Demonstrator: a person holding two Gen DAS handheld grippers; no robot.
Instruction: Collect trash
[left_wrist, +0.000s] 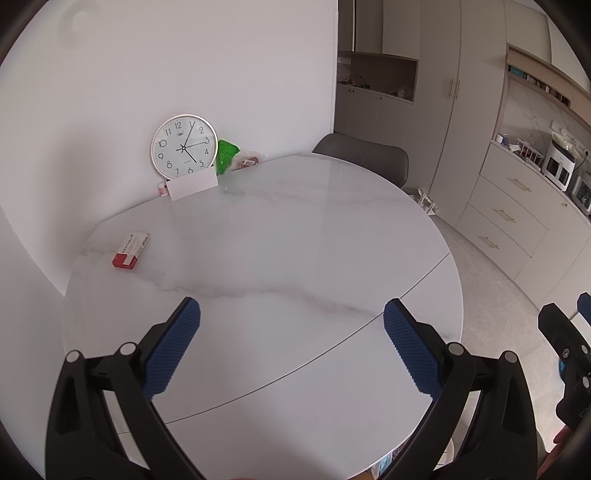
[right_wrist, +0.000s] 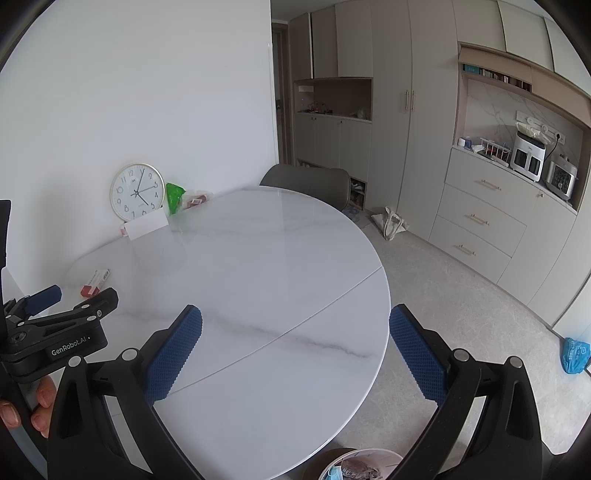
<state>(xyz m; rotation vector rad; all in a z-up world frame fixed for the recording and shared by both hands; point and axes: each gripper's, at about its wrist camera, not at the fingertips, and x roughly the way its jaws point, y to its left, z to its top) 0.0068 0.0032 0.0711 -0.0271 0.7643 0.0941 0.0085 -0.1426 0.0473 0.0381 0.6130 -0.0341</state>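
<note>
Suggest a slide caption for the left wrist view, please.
Open left gripper over a marble table; red box far left.

On the round marble table (left_wrist: 280, 236), the small red-and-white box (left_wrist: 131, 250) lies at the left, well before the round wall clock (left_wrist: 184, 145) standing against the wall behind.

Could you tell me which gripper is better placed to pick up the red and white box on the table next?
Left, probably. The red and white box lies on the table's left side, nearer the open left gripper. The right gripper, also open, sits farther right by the table edge.
</note>
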